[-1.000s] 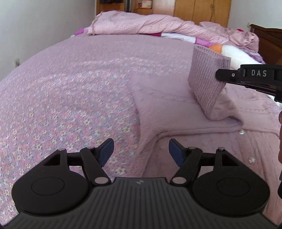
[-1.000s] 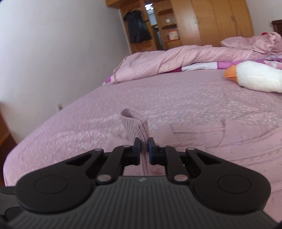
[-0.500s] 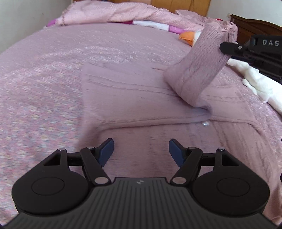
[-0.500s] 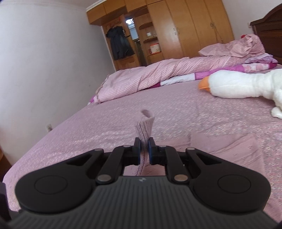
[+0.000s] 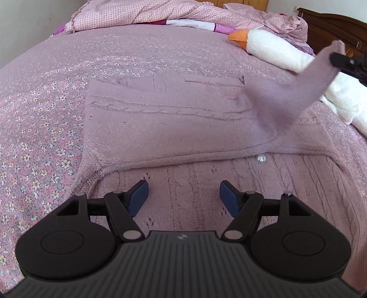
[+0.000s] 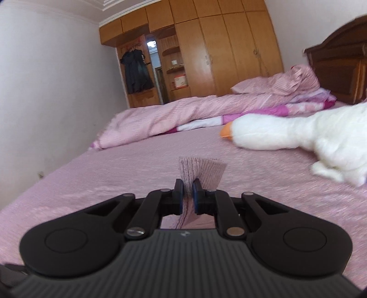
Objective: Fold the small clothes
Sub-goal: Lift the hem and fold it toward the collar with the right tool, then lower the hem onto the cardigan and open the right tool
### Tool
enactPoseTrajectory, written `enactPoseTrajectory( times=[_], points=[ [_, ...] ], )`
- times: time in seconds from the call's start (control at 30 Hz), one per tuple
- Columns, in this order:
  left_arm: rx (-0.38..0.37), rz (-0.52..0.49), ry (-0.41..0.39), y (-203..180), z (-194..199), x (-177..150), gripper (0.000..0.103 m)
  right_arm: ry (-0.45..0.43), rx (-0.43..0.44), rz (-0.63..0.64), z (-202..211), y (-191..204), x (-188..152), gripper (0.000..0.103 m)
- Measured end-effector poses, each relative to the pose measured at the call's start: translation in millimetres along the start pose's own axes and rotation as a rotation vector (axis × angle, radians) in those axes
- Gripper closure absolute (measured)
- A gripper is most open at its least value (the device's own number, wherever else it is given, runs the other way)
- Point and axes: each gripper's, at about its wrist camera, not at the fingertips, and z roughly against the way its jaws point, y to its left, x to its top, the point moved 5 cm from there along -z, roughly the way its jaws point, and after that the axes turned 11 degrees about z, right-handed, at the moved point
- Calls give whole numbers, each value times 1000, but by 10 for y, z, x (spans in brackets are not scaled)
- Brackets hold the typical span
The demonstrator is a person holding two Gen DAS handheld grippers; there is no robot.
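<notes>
On a bed spread with a floral bedspread (image 5: 45, 128), we hold our left gripper (image 5: 182, 197) low over a mauve knit cardigan (image 5: 174, 128), its blue-padded fingers (image 5: 138, 196) spread wide apart and gripping nothing. The cardigan lies flat on the bedspread just ahead of and beneath that gripper, partly folded, with a pearl button (image 5: 261, 158) showing along the folded edge. Further right in the left wrist view, one sleeve (image 5: 296, 91) rises off the garment at a slant, blurred, its cuff end pinched in our right gripper (image 5: 337, 60), which enters from the right edge. Behind the sleeve lies a white plush goose (image 5: 279, 51) with an orange beak, and beyond it a rumpled pink duvet (image 5: 160, 11) against a dark wooden headboard (image 5: 332, 29).

From the right wrist view, our right gripper (image 6: 187, 197) is clamped on the ribbed cuff (image 6: 201, 170), the fabric standing up between the closed fingers and hanging down behind them. To its right the plush goose (image 6: 286, 133) rests on the bedspread (image 6: 114, 174), with a wooden wardrobe (image 6: 229, 52) along the far wall.
</notes>
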Motion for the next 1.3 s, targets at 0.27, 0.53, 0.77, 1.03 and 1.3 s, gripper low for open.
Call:
enactPoseTrajectory(
  times=[0.27,0.53,0.77,1.03,1.3],
  points=[
    [31,-32,1,-32,-38,-45,28,160,-65,-76,-114,-507,-619,89],
    [44,-48,7,-8,-18,-37,28,268,-56,-184,-36,-751,-991,59],
    [53,-25,9,45,-1,-7,28,255,-56,-175,-227,-886,-800,50],
    [77,-23,-38,125,149,98,28,281,-67,-43,-532,-783,-810,90],
    [118,40,-76,366,215,238,28,318,-123,-119,-552,-969,-951,81]
  ],
)
